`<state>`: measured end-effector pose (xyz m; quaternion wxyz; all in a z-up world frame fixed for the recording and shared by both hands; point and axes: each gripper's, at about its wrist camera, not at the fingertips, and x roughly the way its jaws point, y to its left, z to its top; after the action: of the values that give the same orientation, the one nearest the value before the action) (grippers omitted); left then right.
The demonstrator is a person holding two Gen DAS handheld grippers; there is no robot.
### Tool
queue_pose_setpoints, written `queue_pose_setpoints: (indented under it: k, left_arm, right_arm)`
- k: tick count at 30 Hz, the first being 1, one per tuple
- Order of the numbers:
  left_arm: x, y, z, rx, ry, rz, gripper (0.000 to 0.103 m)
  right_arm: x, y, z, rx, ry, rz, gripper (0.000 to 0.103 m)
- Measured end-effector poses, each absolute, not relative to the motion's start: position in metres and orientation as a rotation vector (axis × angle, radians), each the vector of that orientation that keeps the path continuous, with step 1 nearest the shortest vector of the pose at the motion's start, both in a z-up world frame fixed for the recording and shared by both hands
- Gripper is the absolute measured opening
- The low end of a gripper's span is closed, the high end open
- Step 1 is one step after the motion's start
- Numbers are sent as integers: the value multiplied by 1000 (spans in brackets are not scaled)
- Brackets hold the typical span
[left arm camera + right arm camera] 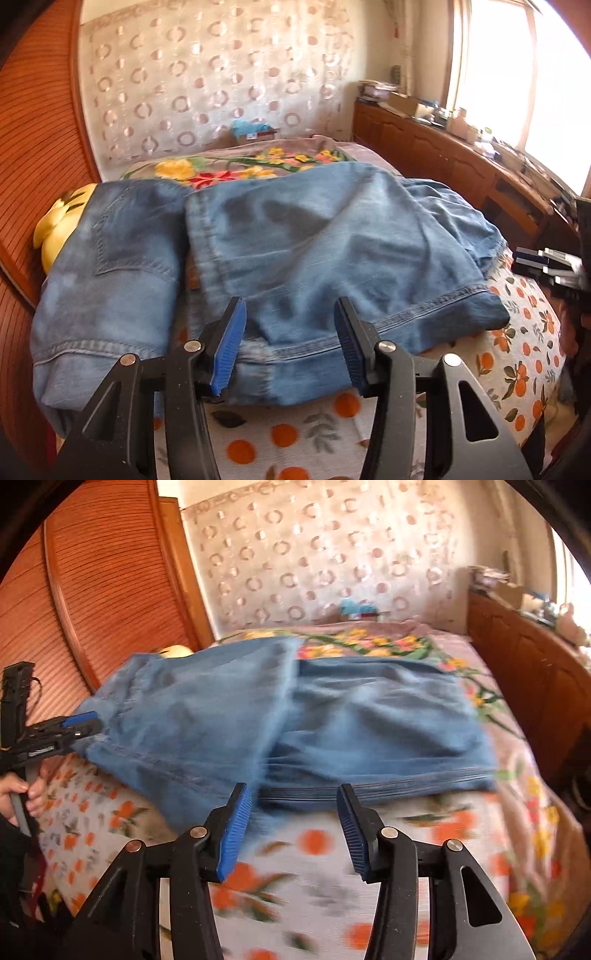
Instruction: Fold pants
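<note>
Faded blue denim pants [295, 251] are seen folded across the middle of the frame on an orange-print bedspread [517, 354], hems nearest. The left gripper [288, 347] and right gripper [291, 830] are spread, nothing grasped

Motion-blurred jeans [288, 716]; yellow cushion [59, 229] half under denim.

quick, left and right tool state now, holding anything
Left tool: open, faded blue denim pants between its pads, not gripped.
Right tool: open, holding nothing.
</note>
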<state>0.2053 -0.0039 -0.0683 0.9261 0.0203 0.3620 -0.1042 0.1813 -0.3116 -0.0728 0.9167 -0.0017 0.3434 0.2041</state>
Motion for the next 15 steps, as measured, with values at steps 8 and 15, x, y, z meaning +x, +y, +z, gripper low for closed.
queue_pose_setpoints:
  k: [8,15]
  left_arm:
    - [219,-35,-74,68,769,-254,51]
    - [234,-31,-89,80,833,-208,51]
  right_arm:
    - [224,-393,-93,-130,823,251,50]
    - [263,-409,-110,-124,866,250,50]
